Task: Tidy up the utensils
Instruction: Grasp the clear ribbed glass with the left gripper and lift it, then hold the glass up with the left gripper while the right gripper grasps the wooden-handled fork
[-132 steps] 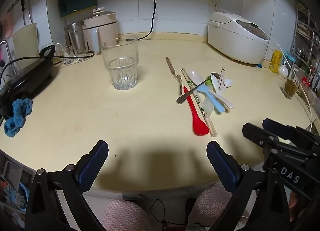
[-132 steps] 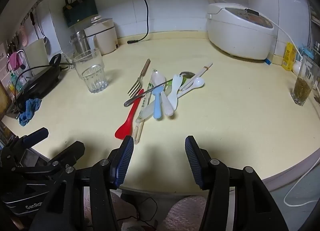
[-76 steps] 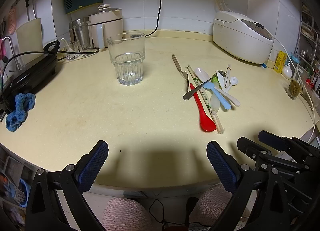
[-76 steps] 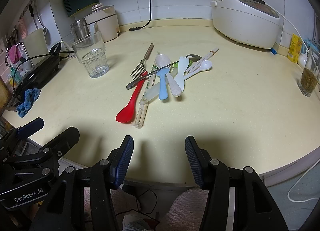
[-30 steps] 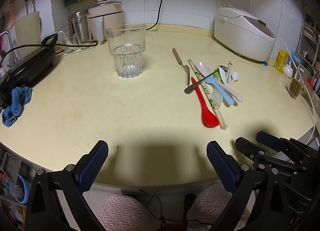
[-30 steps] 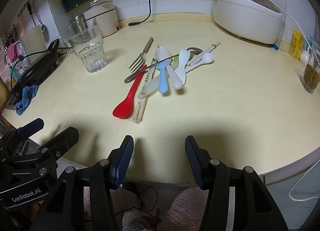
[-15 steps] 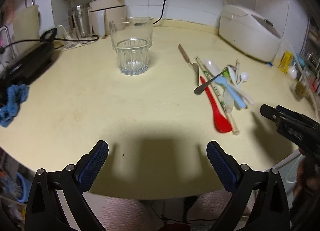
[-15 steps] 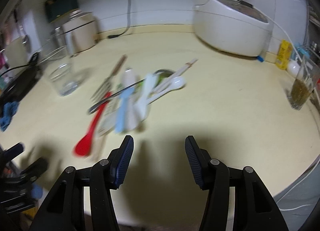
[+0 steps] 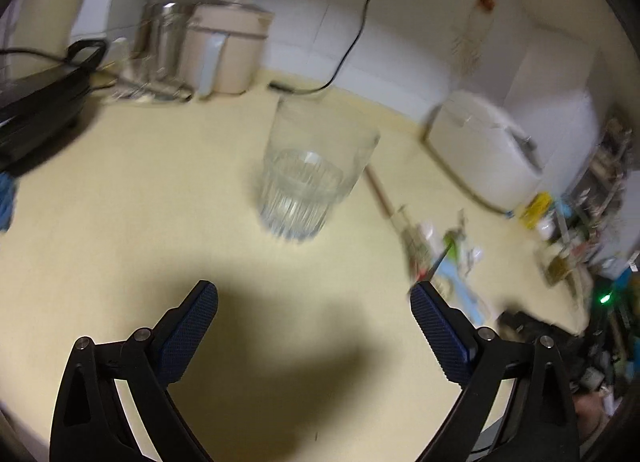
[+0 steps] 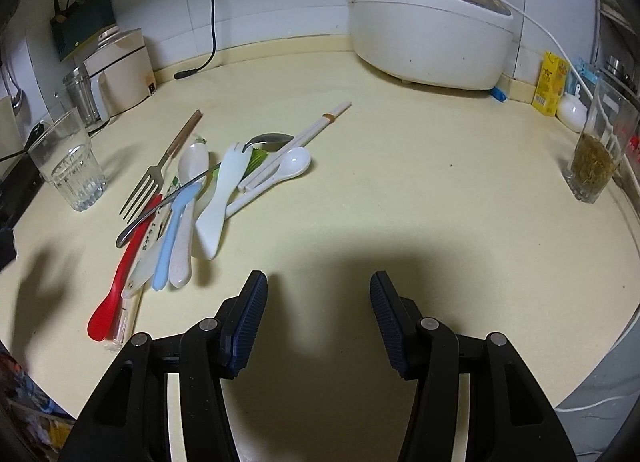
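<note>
The left tongs [image 9: 314, 304] stand wide apart with nothing between their blue pads, and their jaws have just been closing a little; they hang over the bare cream tabletop [image 9: 120, 198] with the ribbed glass tumbler [image 9: 310, 178] ahead of them, upright and near the middle of the tabletop. That view is blurred, so the utensils to the right of the glass show only as a smear of colours. The right tongs [image 10: 318, 316] are also open and empty, held above the front edge of the tabletop. In the right wrist view the pile of utensils [image 10: 192, 198] lies left of centre: a red spoon [image 10: 120, 270] nearest the front edge, a pale blue spoon [image 10: 172, 234] and a white fork-shaped piece [image 10: 220, 206] overlapping beside it, a metal fork [image 10: 152, 182] pointing toward the glass, a white soup spoon [image 10: 288, 168] and white chopsticks [image 10: 304, 142] toward the back. A white rice cooker [image 10: 428, 22] sits at the back right corner, and a tall glass of tea leaves [image 10: 596, 150] stands at the right edge.
</note>
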Available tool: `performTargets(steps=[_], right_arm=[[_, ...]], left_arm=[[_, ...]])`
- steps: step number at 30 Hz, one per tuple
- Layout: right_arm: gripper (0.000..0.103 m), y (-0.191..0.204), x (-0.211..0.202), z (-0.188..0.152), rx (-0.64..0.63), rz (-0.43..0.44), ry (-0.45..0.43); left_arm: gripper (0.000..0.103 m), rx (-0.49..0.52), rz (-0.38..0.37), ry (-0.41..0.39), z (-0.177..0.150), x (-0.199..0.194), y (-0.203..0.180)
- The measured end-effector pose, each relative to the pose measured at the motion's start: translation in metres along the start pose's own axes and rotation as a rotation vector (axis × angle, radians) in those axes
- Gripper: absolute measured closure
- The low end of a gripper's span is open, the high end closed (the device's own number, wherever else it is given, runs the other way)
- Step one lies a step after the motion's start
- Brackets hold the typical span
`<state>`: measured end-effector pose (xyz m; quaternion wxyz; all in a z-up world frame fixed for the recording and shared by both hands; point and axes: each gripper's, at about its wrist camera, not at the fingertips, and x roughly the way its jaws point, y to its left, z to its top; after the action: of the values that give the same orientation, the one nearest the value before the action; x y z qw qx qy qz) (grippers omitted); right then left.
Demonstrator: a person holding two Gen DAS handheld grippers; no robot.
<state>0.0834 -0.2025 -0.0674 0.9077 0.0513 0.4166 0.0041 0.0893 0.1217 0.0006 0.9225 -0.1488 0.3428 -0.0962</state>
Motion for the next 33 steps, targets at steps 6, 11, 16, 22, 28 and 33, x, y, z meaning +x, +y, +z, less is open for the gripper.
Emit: performTargets(steps=[6, 11, 16, 22, 28, 33], right_arm=[[0.049, -0.003, 0.001, 0.002, -0.005, -0.002, -0.004], [0.049, -0.003, 0.002, 0.003, -0.019, 0.000, -0.009], [0.049, -0.002, 0.003, 0.005, -0.028, -0.011, -0.006], [0.049, 0.002, 0.009, 0.009, -0.062, -0.042, 0.001], [0.049, 0.000, 0.013, 0.014, -0.061, -0.048, 0.010], [0.049, 0.000, 0.017, 0.017, -0.059, -0.055, 0.002]], left_arm=[[0.005, 0.240, -0.006, 0.037, 0.040, 0.033, -0.012], [0.008, 0.324, -0.070, 0.123, 0.061, 0.068, -0.009], [0.009, 0.335, -0.106, 0.181, 0.068, 0.095, 0.004], [0.017, 0.365, -0.103, 0.220, 0.063, 0.121, 0.011], [0.025, 0.324, -0.159, 0.245, 0.070, 0.129, 0.020], [0.026, 0.347, -0.195, 0.252, 0.070, 0.129, 0.016]])
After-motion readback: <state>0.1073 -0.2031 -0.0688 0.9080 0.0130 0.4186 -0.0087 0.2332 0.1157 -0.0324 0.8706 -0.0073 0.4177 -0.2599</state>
